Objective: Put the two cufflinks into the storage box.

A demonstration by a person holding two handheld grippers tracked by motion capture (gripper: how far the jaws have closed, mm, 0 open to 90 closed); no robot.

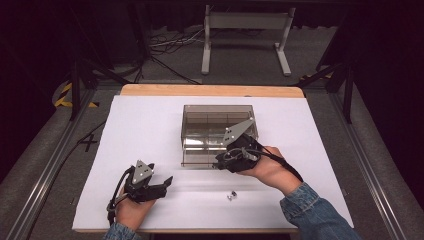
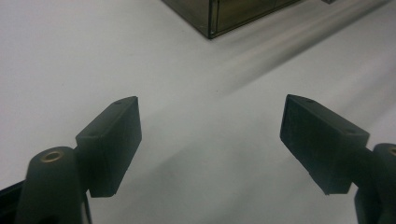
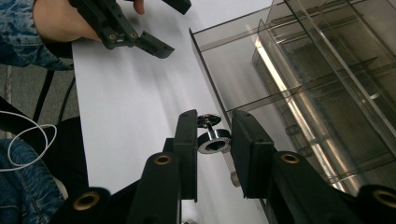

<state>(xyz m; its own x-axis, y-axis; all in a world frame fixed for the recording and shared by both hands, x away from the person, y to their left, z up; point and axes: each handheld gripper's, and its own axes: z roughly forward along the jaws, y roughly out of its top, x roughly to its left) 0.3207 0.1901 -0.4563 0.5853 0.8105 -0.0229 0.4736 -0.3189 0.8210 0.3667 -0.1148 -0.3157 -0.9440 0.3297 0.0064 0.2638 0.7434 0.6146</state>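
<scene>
White paper covers the tabletop, with dark floor and a grey metal stand beyond it. Between the jaws of the right claw sits a small metal part, a knurled disc on a short stem with a second disc behind it; the jaws are clamped on it, or so it looks in the right gripper view, where the contact on one side is hard to make out. The part hangs just at the near wall of the smoky clear compartment box, whose tray is partly drawn out toward the person. The step in hand looks like sorting: carrying the part to one of the box's cells. The next move calls for lifting it over the wall, centring it above an open cell, then parting the jaws so it drops cleanly. Another small metal piece lies on the paper near the right hand, probably next in line. The left claw rests well apart at the near left, jaws spread wide, holding nothing.
</scene>
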